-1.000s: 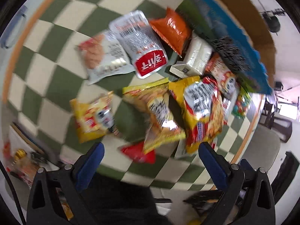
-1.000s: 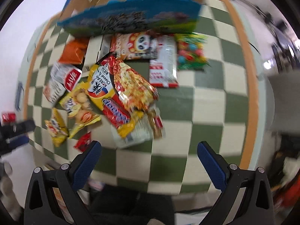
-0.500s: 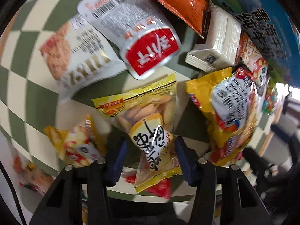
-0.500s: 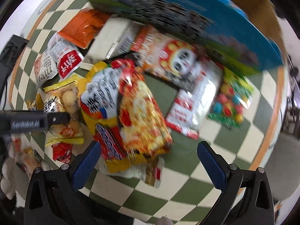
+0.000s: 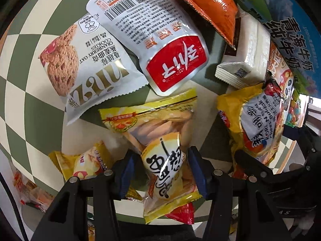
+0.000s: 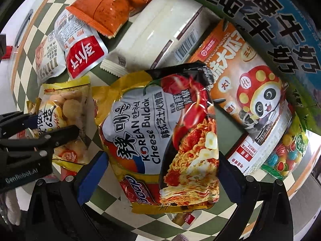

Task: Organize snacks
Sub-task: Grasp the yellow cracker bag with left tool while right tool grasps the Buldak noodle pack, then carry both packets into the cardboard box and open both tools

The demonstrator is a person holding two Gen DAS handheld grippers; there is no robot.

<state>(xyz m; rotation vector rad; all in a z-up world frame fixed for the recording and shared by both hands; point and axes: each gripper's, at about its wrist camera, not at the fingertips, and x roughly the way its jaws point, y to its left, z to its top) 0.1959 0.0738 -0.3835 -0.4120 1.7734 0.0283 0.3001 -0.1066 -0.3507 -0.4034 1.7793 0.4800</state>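
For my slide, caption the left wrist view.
Left gripper shut on a yellow biscuit packet amid snacks on a checkered table.

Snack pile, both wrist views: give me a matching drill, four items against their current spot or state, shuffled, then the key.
Items:
1. yellow biscuit pouch
2. cheese noodle pack
3. orange packet
4. panda seed bag

States:
A. lies against the blue milk carton
B. between the right gripper pads, not pressed
C. pinched by the left gripper
D. at the far side of the pile, beside the white box

Pairs: 1-C, 2-B, 3-D, 4-A
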